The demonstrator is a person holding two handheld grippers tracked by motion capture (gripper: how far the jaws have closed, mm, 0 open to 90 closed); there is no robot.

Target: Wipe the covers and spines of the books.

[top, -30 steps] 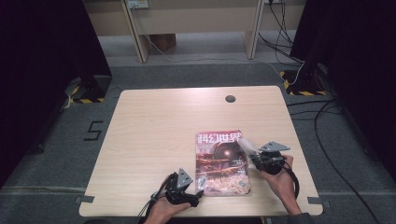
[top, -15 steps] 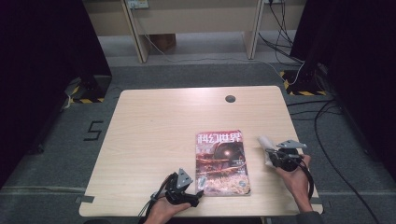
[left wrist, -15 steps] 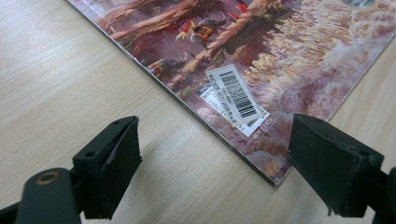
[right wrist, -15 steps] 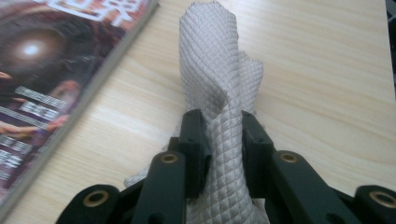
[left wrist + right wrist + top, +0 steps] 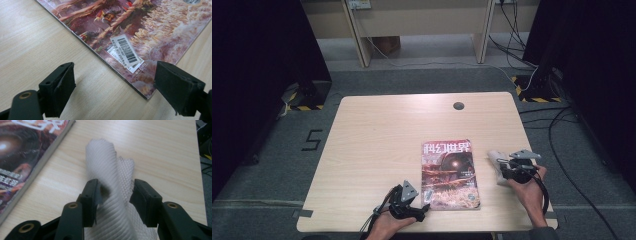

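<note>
A magazine (image 5: 449,175) with a red-brown cover lies flat on the wooden table (image 5: 387,140), near its front edge. My left gripper (image 5: 424,204) sits at the magazine's near left corner. Its jaws stand wide open around the barcode corner (image 5: 127,51) without touching it. My right gripper (image 5: 503,170) rests on the table to the right of the magazine. Its jaws have just been opening, and a curled piece of white mesh (image 5: 110,170) lies loosely between them, its far end (image 5: 495,157) sticking out past the tips. The magazine's edge (image 5: 42,157) shows at the left of the right gripper view.
A small dark round hole (image 5: 458,106) sits near the table's far edge. Beyond the table are grey floor, desk legs (image 5: 357,30) and cables (image 5: 532,75). The table's right edge is close to the right hand.
The right gripper moved rightward away from the magazine's right edge with the white mesh, then stopped, and its jaws spread apart. The left gripper has stayed put.
</note>
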